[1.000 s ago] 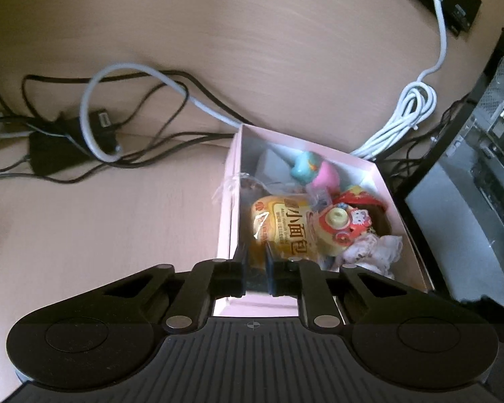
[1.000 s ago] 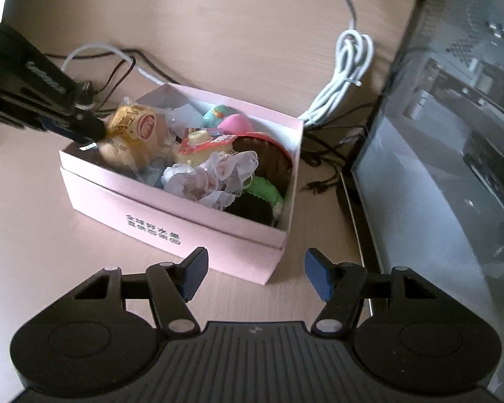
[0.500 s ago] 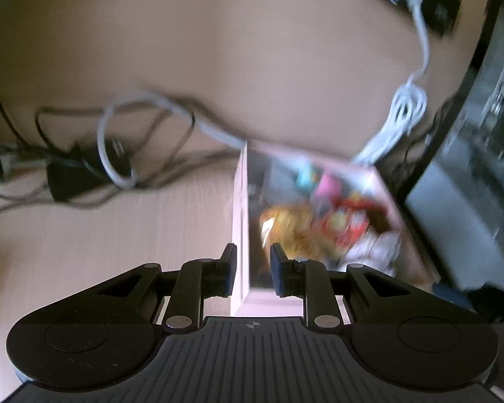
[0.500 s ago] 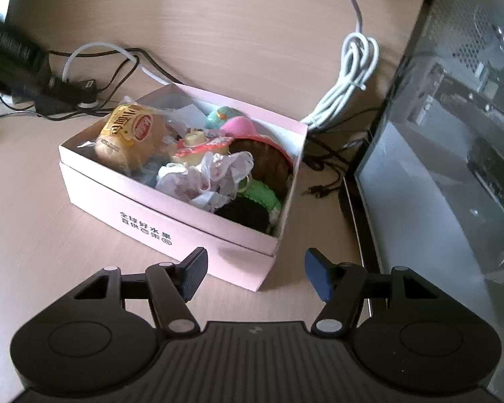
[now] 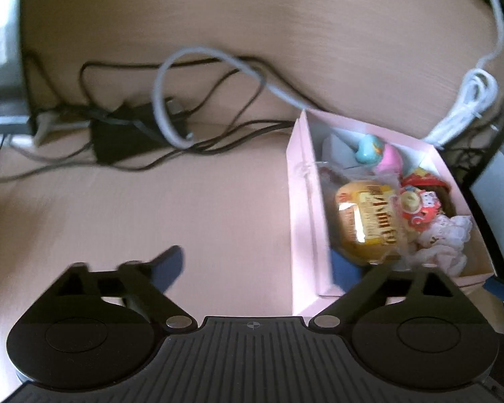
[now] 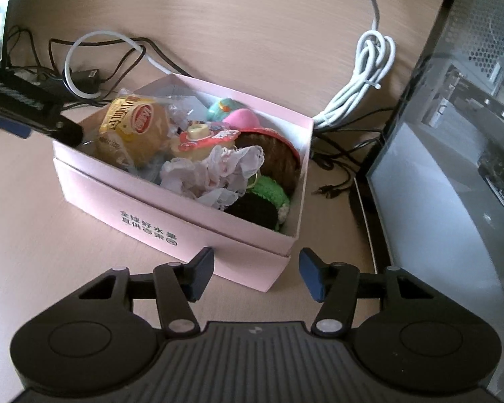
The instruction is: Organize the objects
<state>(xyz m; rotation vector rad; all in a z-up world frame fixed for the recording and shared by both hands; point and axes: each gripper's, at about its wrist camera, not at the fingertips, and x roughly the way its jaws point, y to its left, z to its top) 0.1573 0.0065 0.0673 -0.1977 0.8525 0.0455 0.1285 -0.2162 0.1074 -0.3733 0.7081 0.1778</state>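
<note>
Wooden desk (image 6: 252, 16) bears pink box (image 6: 171, 221) lengthwise left-right; both hand-held grippers (image 5: 258, 268) (image 6: 257, 273) gape, holding nothing.

Left wrist view motion-blurred; bread packet (image 5: 366, 221) print unreadable.

You're at an office or home computer desk: pale wood-grain desktop (image 6: 252, 16), w/ a black mesh-sided PC tower case with glass panel (image 6: 453, 141) at its right edge. Left of the case lie a coiled white power cable (image 6: 369, 77), tangled thin black cords (image 5: 218, 127) and a black power adapter brick (image 5: 117, 137).
</note>
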